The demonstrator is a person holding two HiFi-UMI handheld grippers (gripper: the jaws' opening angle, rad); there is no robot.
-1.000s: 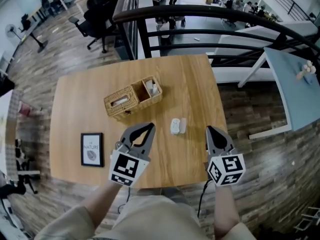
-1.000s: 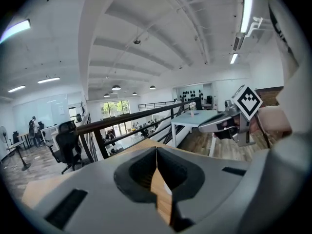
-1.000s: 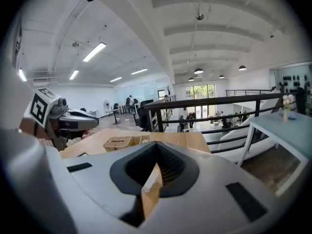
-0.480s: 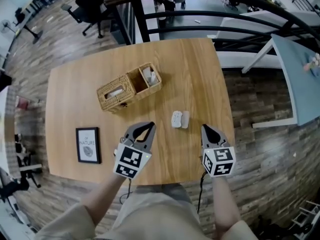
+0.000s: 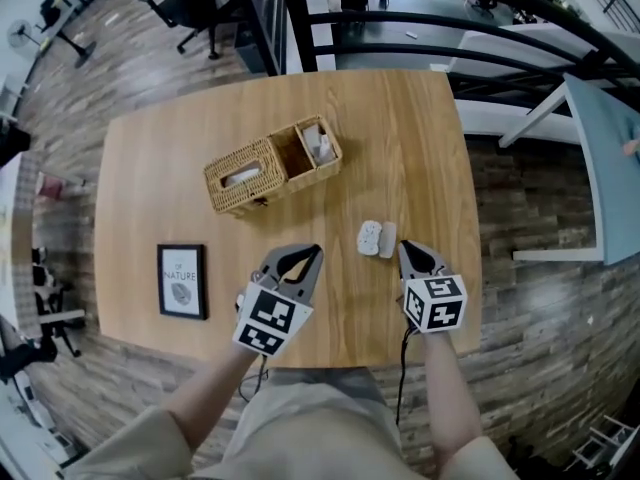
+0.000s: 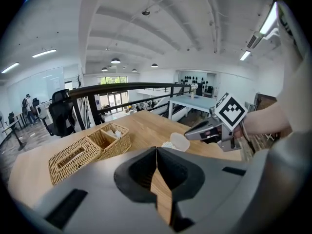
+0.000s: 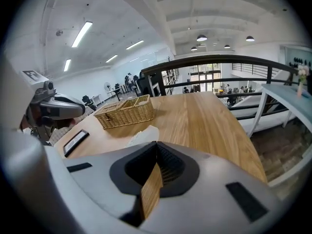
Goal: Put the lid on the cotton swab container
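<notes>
Left gripper has its jaws closed tip to tip, with nothing caught between them. Just past the tips sits the cotton swab container, its clear lid right beside it. The right gripper noses in from the right, close to the lid. A wicker basket sits ahead-left on the wooden table.

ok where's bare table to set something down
Free: the far right of the wooden table, beside the woven wicker basket, and the left side between basket and black-framed picture. Crowded: the near edge around the small white swab container.
</notes>
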